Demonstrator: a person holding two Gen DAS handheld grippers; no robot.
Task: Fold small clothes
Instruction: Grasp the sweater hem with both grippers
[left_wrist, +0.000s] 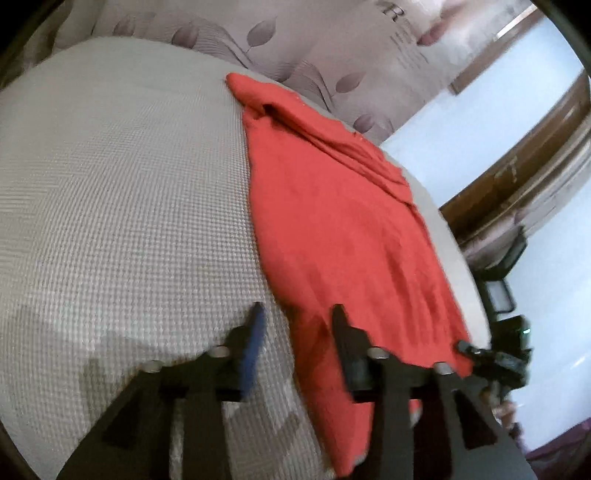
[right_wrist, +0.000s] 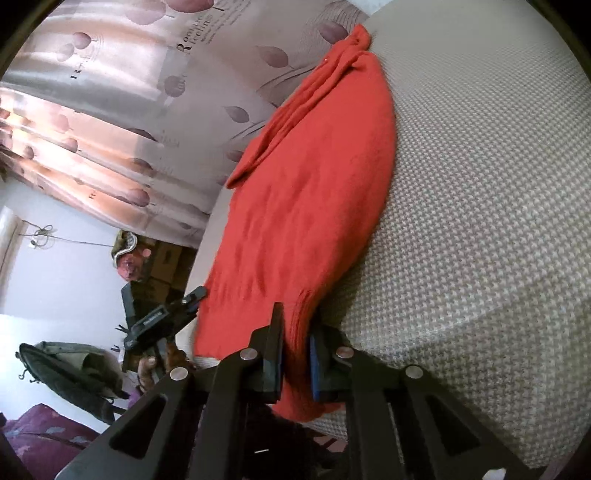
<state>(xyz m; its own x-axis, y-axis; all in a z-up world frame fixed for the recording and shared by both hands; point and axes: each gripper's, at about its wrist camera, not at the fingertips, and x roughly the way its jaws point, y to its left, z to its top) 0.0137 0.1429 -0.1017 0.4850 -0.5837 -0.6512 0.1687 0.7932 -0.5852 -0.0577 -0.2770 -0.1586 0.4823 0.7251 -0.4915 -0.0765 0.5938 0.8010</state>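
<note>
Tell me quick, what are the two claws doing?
Left claw: open, straddling the red garment's edge, holding nothing.
Right claw: shut on the red garment's near hem.

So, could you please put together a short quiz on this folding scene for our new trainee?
1. True or false: the red garment hangs from a rail.
2. Which gripper is shut on the garment's near edge? A. left B. right C. neither
3. Fill in: the left gripper, straddling the garment's side edge, is ___.

Key
1. False: it lies spread on the grey bed cover.
2. B: the right gripper pinches the red fabric.
3. Open: bed cover shows between its fingers.
</note>
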